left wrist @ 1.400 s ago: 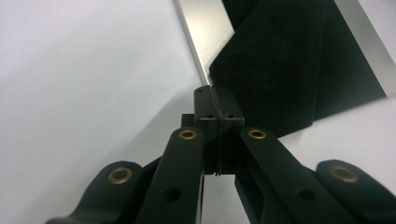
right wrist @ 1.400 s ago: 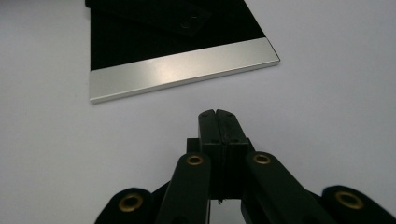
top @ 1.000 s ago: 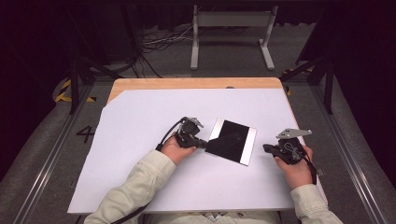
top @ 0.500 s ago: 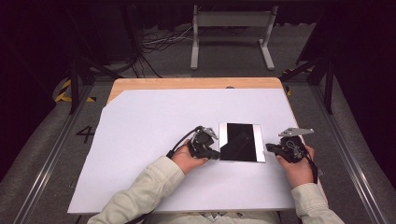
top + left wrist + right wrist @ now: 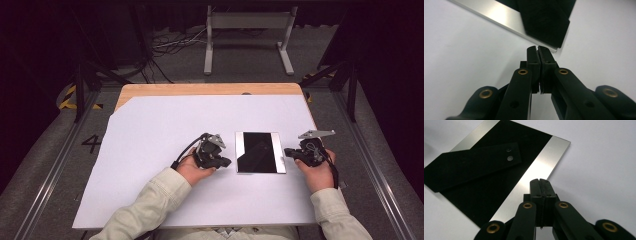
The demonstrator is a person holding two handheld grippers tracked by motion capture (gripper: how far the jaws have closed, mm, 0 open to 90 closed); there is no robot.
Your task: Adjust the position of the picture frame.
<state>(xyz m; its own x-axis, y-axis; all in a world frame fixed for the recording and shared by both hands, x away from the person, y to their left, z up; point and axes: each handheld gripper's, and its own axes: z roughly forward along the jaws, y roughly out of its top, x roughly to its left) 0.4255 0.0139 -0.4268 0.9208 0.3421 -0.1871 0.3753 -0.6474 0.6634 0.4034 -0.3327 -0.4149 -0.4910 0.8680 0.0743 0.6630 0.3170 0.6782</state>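
Note:
A flat rectangular photo frame [image 5: 260,152] lies back-up on the white sheet, black in the middle with a silver strip along each side. Its black stand flap [image 5: 474,167] lies folded on the back. My left gripper [image 5: 227,162] is shut with nothing between its jaws, its tips close to the frame's left edge near a corner [image 5: 559,46]. In its own view the left gripper [image 5: 538,47] points at that corner. My right gripper [image 5: 287,152] is shut too, and in its own view the right gripper [image 5: 539,180] rests at the frame's right silver strip [image 5: 534,175].
A white sheet [image 5: 165,130] covers most of the wooden tabletop [image 5: 200,89]. Beyond the far edge, a metal stand [image 5: 247,20] and cables sit on the dark floor. Rails run along both sides of the table.
The left hand moved right across the sheet. The frame turned from skewed to square and slid slightly right, toward the right gripper, which stayed put.

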